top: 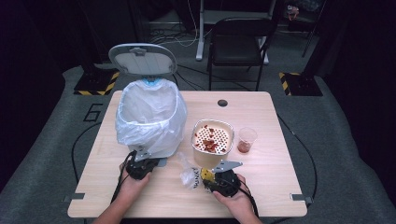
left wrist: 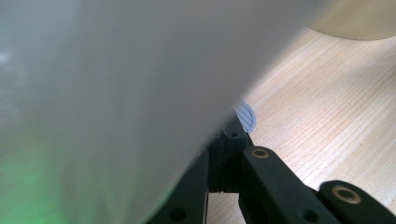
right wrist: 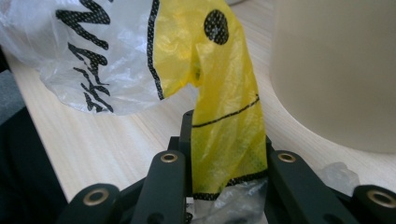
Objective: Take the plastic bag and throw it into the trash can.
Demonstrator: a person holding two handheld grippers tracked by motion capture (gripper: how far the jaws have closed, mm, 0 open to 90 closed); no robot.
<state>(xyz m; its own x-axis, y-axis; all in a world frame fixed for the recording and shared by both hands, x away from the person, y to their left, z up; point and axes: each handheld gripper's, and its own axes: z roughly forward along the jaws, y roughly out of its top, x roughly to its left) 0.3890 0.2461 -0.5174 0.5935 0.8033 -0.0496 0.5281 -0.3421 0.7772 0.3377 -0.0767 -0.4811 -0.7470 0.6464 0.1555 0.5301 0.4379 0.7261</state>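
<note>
A crumpled plastic bag (top: pixel 190 175), clear and yellow with black print, lies on the table in front of the beige pot. My right gripper (top: pixel 208 176) is beside it at the front, and its jaws are shut on the bag's yellow part (right wrist: pixel 219 70), which fills the space between them at the right gripper (right wrist: pixel 228 130). A white pedal bin (top: pixel 149 116) lined with a clear bag stands at the left with its lid (top: pixel 142 58) up. My left gripper (top: pixel 140 162) is low against the bin's base, with its jaws together. In the left gripper view its tips (left wrist: pixel 229 135) touch the ribbed pedal (left wrist: pixel 246 115).
The beige pot (top: pixel 212 122) holds a perforated insert with red scraps on it, and its wall (right wrist: pixel 336 70) rises just right of the bag. A clear cup (top: pixel 246 140) with red bits stands right of the pot. A chair (top: pixel 238 37) stands beyond the wooden table (top: pixel 275 182).
</note>
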